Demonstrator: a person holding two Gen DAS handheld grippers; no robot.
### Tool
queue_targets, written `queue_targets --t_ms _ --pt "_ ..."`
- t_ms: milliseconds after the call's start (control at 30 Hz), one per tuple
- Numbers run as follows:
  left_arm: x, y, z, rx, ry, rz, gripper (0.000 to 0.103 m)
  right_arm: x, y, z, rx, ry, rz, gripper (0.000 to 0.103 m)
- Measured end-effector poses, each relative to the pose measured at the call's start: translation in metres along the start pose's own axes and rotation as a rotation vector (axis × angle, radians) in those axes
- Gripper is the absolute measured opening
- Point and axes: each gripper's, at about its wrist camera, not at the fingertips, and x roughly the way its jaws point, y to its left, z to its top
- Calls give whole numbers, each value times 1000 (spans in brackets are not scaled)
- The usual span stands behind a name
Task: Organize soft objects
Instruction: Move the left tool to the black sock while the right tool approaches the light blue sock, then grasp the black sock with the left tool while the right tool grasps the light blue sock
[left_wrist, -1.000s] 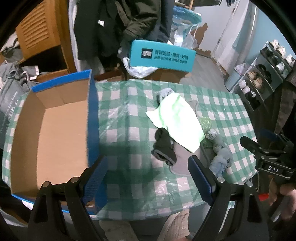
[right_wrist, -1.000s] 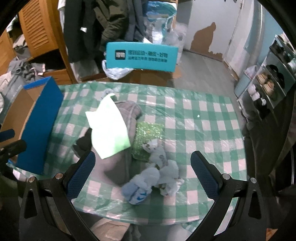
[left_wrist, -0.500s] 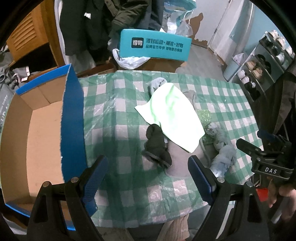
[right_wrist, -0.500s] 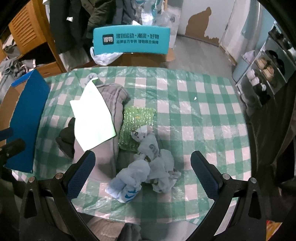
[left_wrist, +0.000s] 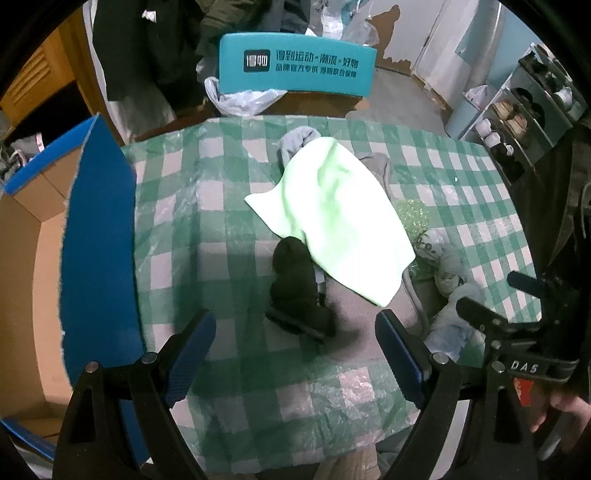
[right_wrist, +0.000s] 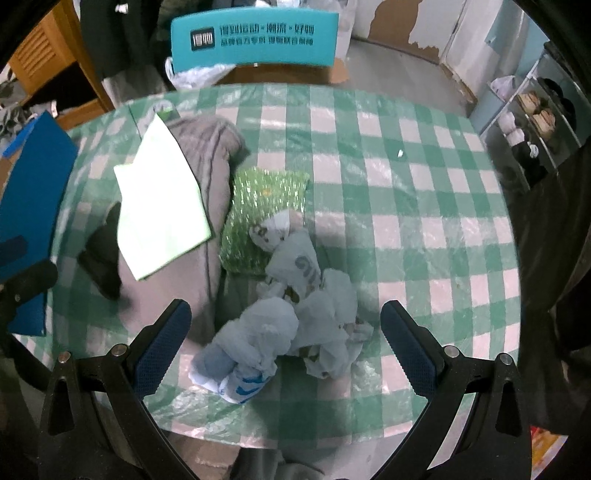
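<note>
Grey garment (right_wrist: 212, 155) largely hidden under pale green cloth (right_wrist: 162, 195).

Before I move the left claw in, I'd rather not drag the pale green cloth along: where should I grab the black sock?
Probably at the black sock's near, cuffed end, from above. That end lies bare on the grey garment, facing the open left claw, while its far end is tucked under the pale green cloth.

A table under a green-and-white checked cloth (right_wrist: 406, 177) filled the middle of the dim room. Beyond it stood a teal box (left_wrist: 295, 66) (white print on its side), dark coats (left_wrist: 147, 44) hanging by wooden furniture (right_wrist: 40, 55), and a shoe rack (left_wrist: 524, 110) against the pale wall.
</note>
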Motion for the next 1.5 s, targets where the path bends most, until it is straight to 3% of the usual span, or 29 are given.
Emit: queue_targets --t_ms 467,600,833,1033,1133,1267,1500 --pt "36 8 4 -25 55 0 89 35 -10 -7 23 100 5 99" --pt "44 9 5 -34 69 -13 89 40 -13 -7 31 106 19 88" --pt "54 10 7 -30 86 -9 89 38 -21 -8 25 99 53 60" --pt "61 12 7 -41 99 -15 89 32 -35 -9 44 104 109 59" --pt "64 13 8 -52 100 -20 89 33 -38 -10 58 106 91 69" --pt "66 15 10 -63 98 -29 80 18 -36 -20 74 108 105 69" --pt "65 17 8 -55 103 -66 45 21 -17 -30 31 131 87 69"
